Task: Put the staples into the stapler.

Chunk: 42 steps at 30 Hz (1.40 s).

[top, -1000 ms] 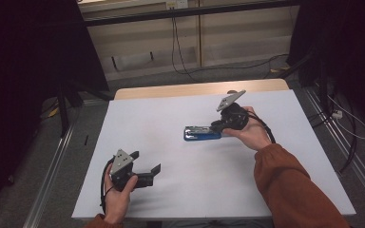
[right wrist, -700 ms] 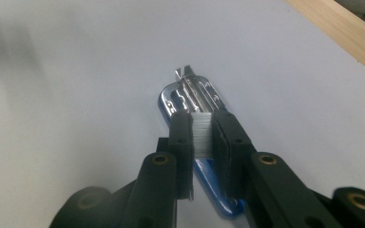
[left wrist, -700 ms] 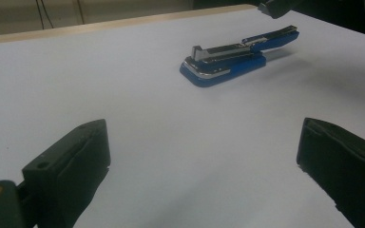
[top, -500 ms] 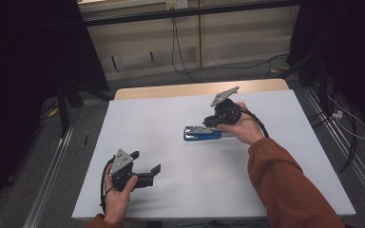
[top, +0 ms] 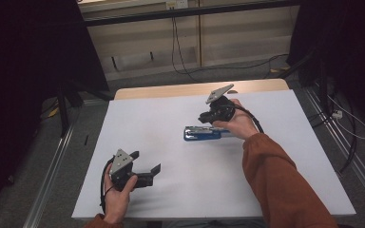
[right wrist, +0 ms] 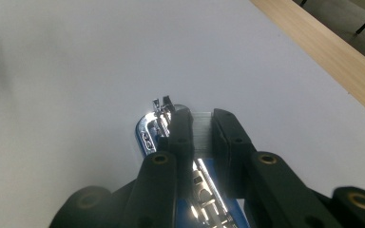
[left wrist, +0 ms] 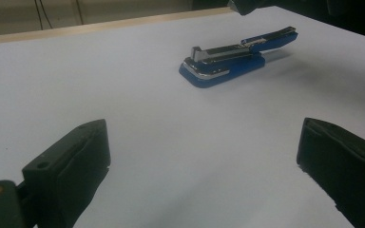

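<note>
A blue stapler (top: 202,133) lies at the middle of the white table (top: 171,199) with its chrome magazine exposed and its top swung back; the left gripper view has the stapler (left wrist: 228,61) ahead. My right gripper (top: 208,118) hovers just above the stapler's right half, jaws pointing down. In the right gripper view the gripper (right wrist: 202,116) is shut on a small silvery strip (right wrist: 201,130), which looks like staples, over the stapler's chrome end (right wrist: 149,135). My left gripper (top: 147,161) rests near the front left, open and holding nothing (left wrist: 204,142).
The table's wooden back edge (top: 195,89) shows beyond the white sheet. Cables (top: 356,128) trail on the floor at the right, and a metal rail (top: 52,171) runs along the table's left side.
My right gripper has shifted left and a little farther back, now standing over the stapler and tilted more steeply. The left gripper and the stapler have stayed put.
</note>
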Each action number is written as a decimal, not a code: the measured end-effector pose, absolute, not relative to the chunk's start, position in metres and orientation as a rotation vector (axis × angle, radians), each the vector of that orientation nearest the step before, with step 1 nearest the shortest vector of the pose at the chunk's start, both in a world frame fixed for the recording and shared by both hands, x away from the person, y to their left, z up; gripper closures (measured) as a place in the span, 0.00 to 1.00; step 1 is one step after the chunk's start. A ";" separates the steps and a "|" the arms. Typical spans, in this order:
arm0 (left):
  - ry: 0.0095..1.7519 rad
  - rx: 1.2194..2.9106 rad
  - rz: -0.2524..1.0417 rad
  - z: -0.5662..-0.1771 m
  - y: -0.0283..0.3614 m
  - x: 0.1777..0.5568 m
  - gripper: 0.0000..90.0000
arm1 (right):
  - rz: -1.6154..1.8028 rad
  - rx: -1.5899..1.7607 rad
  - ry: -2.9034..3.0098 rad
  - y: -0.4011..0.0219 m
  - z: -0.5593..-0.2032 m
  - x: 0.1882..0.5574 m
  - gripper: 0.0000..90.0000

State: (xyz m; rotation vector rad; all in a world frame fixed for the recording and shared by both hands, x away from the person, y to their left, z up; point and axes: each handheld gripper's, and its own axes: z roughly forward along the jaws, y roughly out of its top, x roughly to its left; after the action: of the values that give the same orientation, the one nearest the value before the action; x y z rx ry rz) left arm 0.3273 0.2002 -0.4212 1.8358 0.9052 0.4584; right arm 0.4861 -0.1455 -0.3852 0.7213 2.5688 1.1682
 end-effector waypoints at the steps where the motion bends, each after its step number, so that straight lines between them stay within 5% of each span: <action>1: 0.905 1.837 0.458 -0.421 0.200 0.327 0.04 | 1.168 0.712 2.578 -0.146 -0.385 0.487 0.88; 42: 0.912 1.839 0.455 -0.422 0.202 0.328 0.04 | 1.142 0.382 2.768 -0.111 -0.406 0.518 0.88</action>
State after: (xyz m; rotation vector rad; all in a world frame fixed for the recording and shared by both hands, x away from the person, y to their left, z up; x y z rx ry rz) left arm 0.3276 0.2020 -0.4224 1.8386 0.9120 0.4552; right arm 0.5181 -0.1111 -0.4064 0.3815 2.7681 1.1421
